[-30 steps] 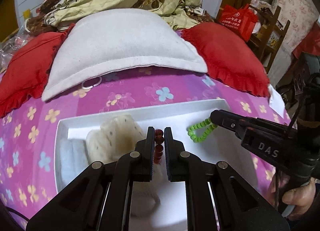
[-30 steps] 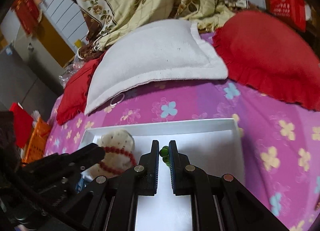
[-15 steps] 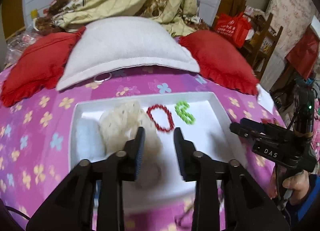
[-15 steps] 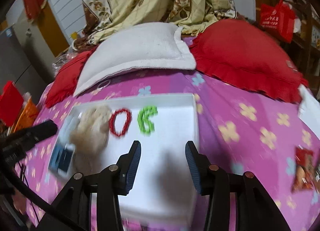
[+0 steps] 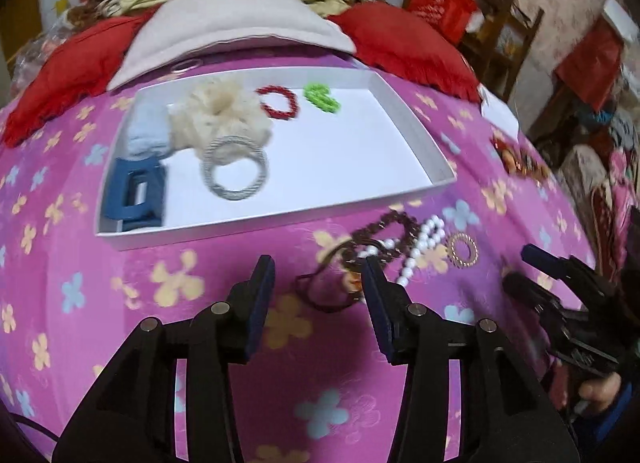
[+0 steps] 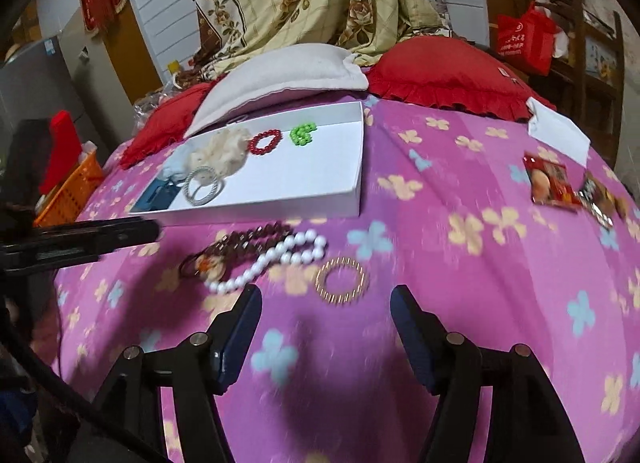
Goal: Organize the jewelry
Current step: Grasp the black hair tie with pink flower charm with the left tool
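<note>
White shallow cardboard tray (image 5: 404, 131) holding sorted red bead bracelet (image 5: 279, 102) and green bead bracelet (image 5: 321, 97); white pearl strand (image 6: 269, 261), brown bead chain (image 6: 244, 241), gold ring bracelet (image 6: 341, 281) on pink sheet, awaiting pickup; left gripper (image 5: 318, 297), right gripper (image 6: 326, 329) empty, jaws opening.

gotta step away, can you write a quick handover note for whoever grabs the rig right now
Left tool: empty, jaws opening, above the bedspread in front of the tray.
Right tool: empty, jaws opening, just short of the gold ring.
In the white tray: red bead bracelet, green bead bracelet, cream scrunchie, grey hair tie, blue claw clip.
Left on the bedspread: white pearl strand, dark brown bead bracelet, gold ring, and a dark cord piece.
Next: probably move these into the tray.
</note>
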Demonstrator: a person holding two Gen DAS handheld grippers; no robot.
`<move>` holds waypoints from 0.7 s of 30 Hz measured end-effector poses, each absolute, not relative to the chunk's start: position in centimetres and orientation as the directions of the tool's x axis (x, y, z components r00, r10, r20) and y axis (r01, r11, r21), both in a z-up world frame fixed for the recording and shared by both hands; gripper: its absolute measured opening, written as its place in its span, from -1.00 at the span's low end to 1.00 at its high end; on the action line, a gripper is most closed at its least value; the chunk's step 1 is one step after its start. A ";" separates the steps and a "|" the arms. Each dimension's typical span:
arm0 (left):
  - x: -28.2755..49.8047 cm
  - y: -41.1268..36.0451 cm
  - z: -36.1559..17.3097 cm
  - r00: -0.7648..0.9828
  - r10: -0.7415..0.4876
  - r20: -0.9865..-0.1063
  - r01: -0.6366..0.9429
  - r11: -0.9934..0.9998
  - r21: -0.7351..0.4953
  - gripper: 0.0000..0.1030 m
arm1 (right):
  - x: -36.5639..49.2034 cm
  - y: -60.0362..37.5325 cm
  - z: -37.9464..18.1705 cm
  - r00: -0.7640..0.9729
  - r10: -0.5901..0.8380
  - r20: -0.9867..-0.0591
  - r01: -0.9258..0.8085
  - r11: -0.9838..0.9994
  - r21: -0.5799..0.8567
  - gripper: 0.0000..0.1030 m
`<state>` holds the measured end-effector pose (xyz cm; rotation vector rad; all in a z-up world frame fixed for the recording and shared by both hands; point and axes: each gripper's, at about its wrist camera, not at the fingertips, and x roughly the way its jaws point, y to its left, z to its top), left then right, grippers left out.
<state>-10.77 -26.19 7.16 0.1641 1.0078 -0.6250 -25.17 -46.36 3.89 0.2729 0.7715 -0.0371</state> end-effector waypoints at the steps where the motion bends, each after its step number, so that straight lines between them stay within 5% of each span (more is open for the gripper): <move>1: -10.9 -26.8 6.9 0.374 -0.409 -0.832 0.568 0.810 -0.143 -0.14 | -25.7 -46.4 3.9 0.724 0.073 -0.686 0.132 0.961 0.242 0.25; 13: -12.0 -34.0 3.9 0.324 -0.349 -0.879 0.702 0.712 -0.024 -0.16 | -28.4 -47.9 2.0 0.743 0.137 -0.656 0.172 0.907 0.384 0.25; 14: -12.1 -34.4 3.7 0.333 -0.340 -0.880 0.711 0.703 -0.003 -0.28 | -28.4 -48.0 1.9 0.742 0.141 -0.655 0.176 0.902 0.394 0.25; 15: -12.1 -34.8 3.5 0.346 -0.322 -0.881 0.717 0.696 0.028 -0.67 | -28.5 -48.2 1.7 0.741 0.145 -0.656 0.180 0.898 0.401 0.25; 17: -12.0 -35.0 3.4 0.348 -0.302 -0.887 0.717 0.695 0.044 -0.93 | -28.6 -48.3 1.5 0.738 0.145 -0.660 0.184 0.897 0.403 0.25; 21: -12.1 -33.5 5.0 0.345 -0.352 -0.870 0.700 0.714 -0.011 -0.97 | -28.7 -48.2 1.4 0.736 0.145 -0.661 0.185 0.896 0.403 0.25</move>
